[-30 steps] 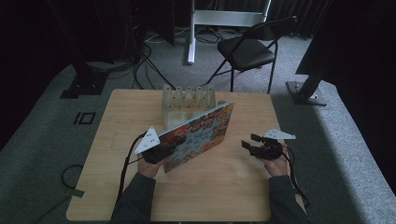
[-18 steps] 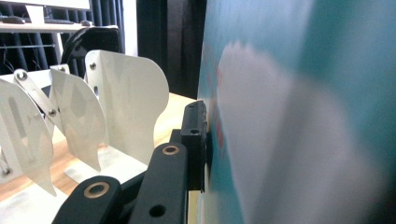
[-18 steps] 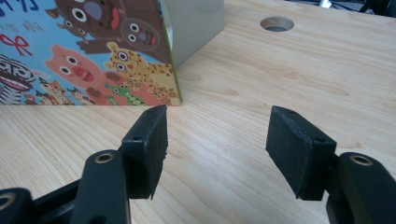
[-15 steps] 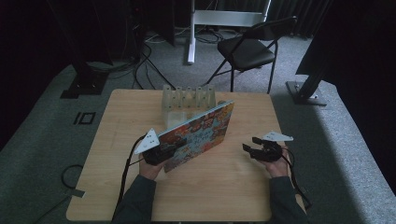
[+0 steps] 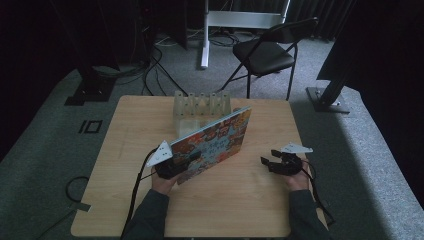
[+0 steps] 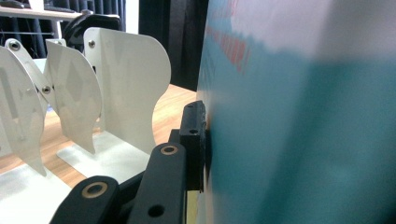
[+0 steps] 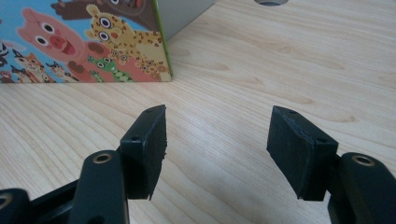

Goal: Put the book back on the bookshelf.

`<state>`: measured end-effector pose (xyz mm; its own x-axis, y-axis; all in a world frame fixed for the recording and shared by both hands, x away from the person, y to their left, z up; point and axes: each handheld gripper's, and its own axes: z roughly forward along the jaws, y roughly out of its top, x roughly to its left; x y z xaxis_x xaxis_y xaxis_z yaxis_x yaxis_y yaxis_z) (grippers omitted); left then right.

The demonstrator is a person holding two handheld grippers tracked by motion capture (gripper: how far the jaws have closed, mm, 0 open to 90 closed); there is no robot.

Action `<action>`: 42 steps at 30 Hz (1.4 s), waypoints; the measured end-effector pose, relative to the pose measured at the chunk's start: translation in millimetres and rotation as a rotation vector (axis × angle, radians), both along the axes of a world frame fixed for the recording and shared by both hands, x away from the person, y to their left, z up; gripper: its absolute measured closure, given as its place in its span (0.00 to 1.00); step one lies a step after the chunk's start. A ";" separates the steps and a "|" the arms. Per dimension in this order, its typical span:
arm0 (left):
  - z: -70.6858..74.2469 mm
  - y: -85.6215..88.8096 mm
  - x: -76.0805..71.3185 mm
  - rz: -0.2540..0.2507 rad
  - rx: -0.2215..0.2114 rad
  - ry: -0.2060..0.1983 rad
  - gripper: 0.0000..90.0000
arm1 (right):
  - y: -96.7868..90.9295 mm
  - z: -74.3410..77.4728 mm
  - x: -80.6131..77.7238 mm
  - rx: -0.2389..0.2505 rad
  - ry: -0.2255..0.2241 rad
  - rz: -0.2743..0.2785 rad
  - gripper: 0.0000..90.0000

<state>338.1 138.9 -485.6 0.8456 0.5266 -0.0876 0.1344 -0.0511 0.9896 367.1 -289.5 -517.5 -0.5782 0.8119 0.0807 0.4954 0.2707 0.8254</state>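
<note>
Left gripper (image 5: 175,167) carries the colourful picture book (image 5: 215,142).
Clamped on it, it has sunk slightly toward the wooden table's (image 5: 125,125) middle; right gripper (image 5: 265,162) waits open, empty.

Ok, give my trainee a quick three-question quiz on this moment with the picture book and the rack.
1. True or false: the left gripper is clamped on the colourful cartoon-animal picture book.
2. Which stands right behind the book on the light wooden table? A) a white slotted metal rack B) a red bucket C) a glass bottle
3. Fill in: the right gripper has its jaws ____ with nothing between them.

Key: 1 true: in the left gripper view its pad presses flat on the cover. 2 A. 3 open: in the right gripper view bare tabletop lies between the pads, the book apart from them.
</note>
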 end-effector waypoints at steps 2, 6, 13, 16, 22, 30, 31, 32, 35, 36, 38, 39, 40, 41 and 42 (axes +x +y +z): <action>-1.9 -0.7 0.3 0.000 0.003 0.002 0.84 | -0.4 -1.3 -0.2 -0.005 0.002 -0.002 0.42; -6.1 -1.0 1.3 -0.001 0.001 0.010 0.84 | -2.5 -3.5 -0.5 -0.007 0.010 -0.004 0.42; -11.7 -2.0 2.2 0.003 -0.008 0.022 0.83 | -3.6 -6.0 -0.5 -0.012 0.018 -0.007 0.42; -11.7 -3.1 2.6 0.001 -0.003 0.020 0.81 | -3.7 -7.4 -0.2 -0.015 0.021 -0.006 0.42; -12.2 -6.8 3.0 0.006 -0.007 0.020 0.84 | -4.7 -8.3 0.0 -0.015 0.022 -0.006 0.42; -12.8 -8.0 4.5 0.009 -0.010 0.024 0.85 | -6.5 -11.3 -0.2 -0.023 0.032 -0.014 0.42; -12.7 -8.2 4.3 0.010 -0.009 0.023 0.86 | -6.9 -12.1 -0.4 -0.023 0.035 -0.015 0.42; -12.5 -8.7 4.0 0.012 -0.007 0.020 0.86 | -7.2 -12.7 -0.3 -0.024 0.036 -0.015 0.42; -12.1 -9.5 2.7 0.023 -0.002 0.015 0.87 | -7.9 -15.4 0.3 -0.025 0.045 -0.017 0.42; -12.0 -9.7 2.5 0.025 -0.001 0.015 0.87 | -8.0 -16.3 0.5 -0.026 0.048 -0.018 0.42; -11.9 -10.9 1.4 0.032 0.000 0.010 0.88 | -8.1 -18.2 1.0 -0.029 0.055 -0.020 0.42; -12.0 -11.2 1.2 0.035 -0.001 0.009 0.88 | -7.9 -19.1 1.4 -0.031 0.057 -0.019 0.42; -12.0 -11.3 1.0 0.035 0.000 0.009 0.88 | -7.8 -19.7 1.6 -0.030 0.058 -0.019 0.42; -11.9 -11.3 0.9 0.035 0.003 0.009 0.88 | -7.7 -20.6 1.9 -0.031 0.061 -0.020 0.42; -11.8 -11.5 0.4 0.037 0.006 0.007 0.88 | -7.6 -21.1 2.0 -0.035 0.063 -0.020 0.42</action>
<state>338.5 127.4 -497.4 0.8252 0.5576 -0.0901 0.1432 -0.0522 0.9883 369.0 -297.1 -538.6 -0.5563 0.8263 0.0880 0.5515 0.2879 0.7829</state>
